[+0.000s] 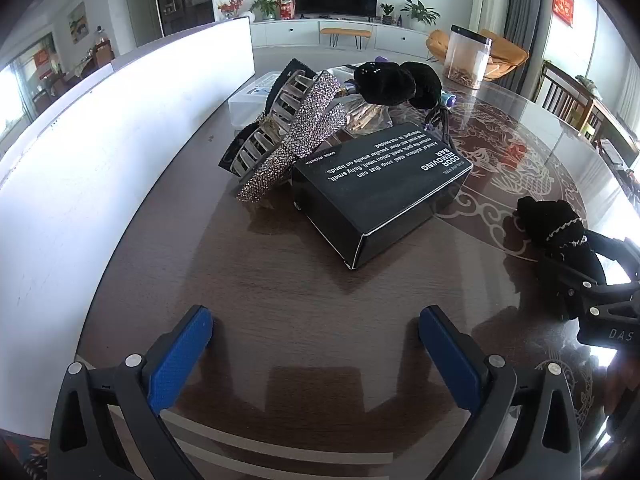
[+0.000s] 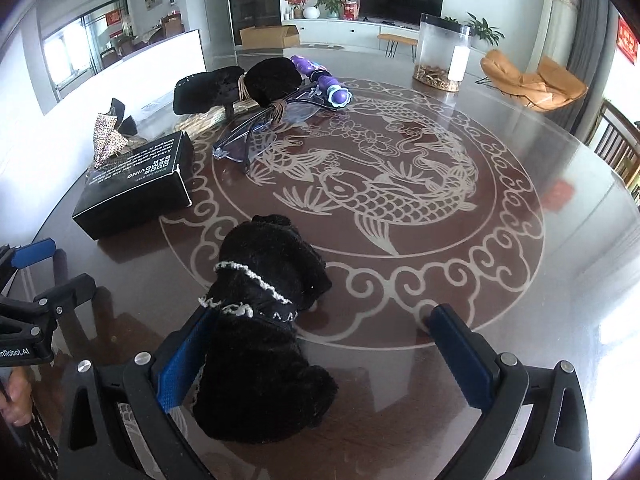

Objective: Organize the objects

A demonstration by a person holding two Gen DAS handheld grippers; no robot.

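A black box with white print [image 1: 380, 188] lies on the dark glass-topped table [image 1: 280, 280], a short way ahead of my open, empty left gripper [image 1: 316, 344]. Behind the box lie rhinestone hair clips [image 1: 296, 136] and a black velvet bow [image 1: 396, 82]. My right gripper [image 2: 320, 348] is open, with a black fuzzy bow with white trim [image 2: 264, 308] lying between its fingers against the left finger [image 2: 184, 356]. That bow and gripper show at the right of the left wrist view [image 1: 560, 232]. The box also shows in the right wrist view [image 2: 136, 184].
A long white wall or panel [image 1: 100, 152] runs along the table's left. Clear glasses [image 2: 260, 136], a purple toy [image 2: 324, 80] and a clear jar [image 2: 440, 52] sit farther back. A clear plastic box [image 1: 252, 96] lies behind the clips. Chairs stand at the right.
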